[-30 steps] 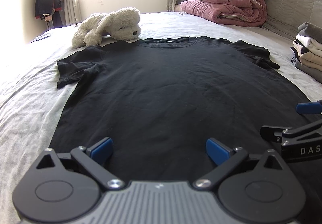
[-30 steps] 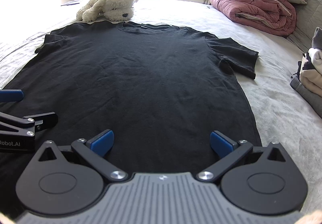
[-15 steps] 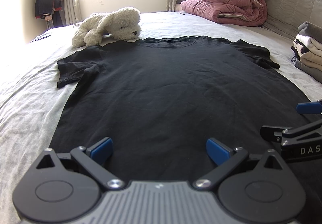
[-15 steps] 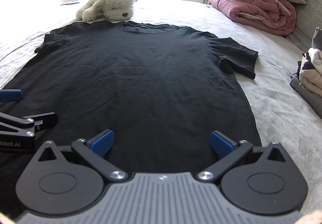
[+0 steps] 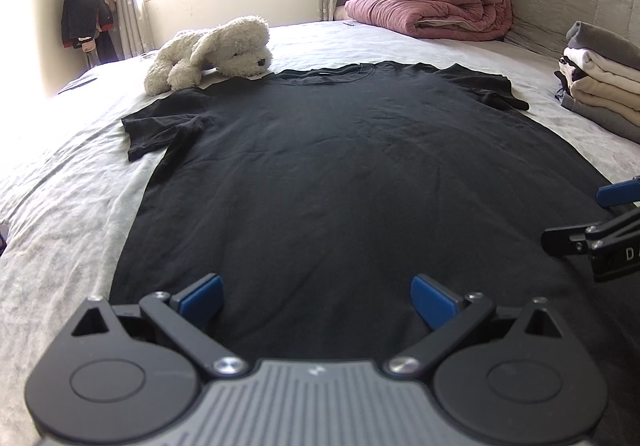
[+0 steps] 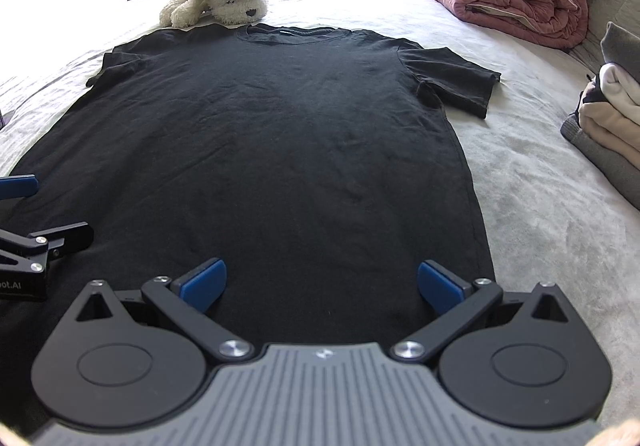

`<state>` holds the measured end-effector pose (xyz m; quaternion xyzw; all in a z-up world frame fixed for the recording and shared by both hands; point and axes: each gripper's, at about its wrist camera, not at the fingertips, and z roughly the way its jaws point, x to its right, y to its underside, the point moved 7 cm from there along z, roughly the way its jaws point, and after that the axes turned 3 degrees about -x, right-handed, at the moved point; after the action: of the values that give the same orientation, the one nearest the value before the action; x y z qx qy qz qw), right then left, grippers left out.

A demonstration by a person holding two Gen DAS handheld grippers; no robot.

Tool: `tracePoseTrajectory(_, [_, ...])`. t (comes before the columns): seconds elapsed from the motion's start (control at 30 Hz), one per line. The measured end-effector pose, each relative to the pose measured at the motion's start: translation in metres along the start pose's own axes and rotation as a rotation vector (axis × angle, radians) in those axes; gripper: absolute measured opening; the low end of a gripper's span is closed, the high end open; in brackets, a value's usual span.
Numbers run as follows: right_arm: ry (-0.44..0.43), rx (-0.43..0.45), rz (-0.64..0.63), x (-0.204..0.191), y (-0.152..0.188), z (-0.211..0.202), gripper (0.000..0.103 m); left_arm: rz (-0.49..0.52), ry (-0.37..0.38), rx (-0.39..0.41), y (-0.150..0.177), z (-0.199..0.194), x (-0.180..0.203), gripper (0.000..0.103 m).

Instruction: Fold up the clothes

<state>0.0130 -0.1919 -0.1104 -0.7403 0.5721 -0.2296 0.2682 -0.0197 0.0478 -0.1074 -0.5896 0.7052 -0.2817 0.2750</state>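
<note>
1. Left wrist view: the left gripper (image 5: pixel 316 296) has its two blue pads spread wide apart, with nothing between them. It hangs over the hem end of a black T-shirt (image 5: pixel 340 173), which lies flat and face up on the bed (image 5: pixel 60 213), collar away from the camera and both sleeves spread out. Whether the pads touch the cloth cannot be told. At the right edge part of the right gripper (image 5: pixel 600 230) shows over the same hem; only one blue pad and a black finger are seen. A white plush dog (image 5: pixel 212 49) lies just beyond the collar. Folded pink and green quilts (image 5: pixel 432 1) sit at the far right, and a stack of folded clothes (image 5: pixel 600 85) lies on the bed beside the shirt's right side.

2. Right wrist view: the right gripper (image 6: pixel 322 280) is likewise wide open and holds nothing, poised above the shirt's (image 6: pixel 280 133) hem near its right corner. The left gripper (image 6: pixel 36 226) shows at the left edge, over the cloth.
</note>
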Motion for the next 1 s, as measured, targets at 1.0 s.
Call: tracePoseTrajectory(1.0, [-0.199,-0.037,0.548,0.100,-0.090,-0.007,0.101,-0.185,0.165,-0.042,-0.102,0.015,0.000,0.101])
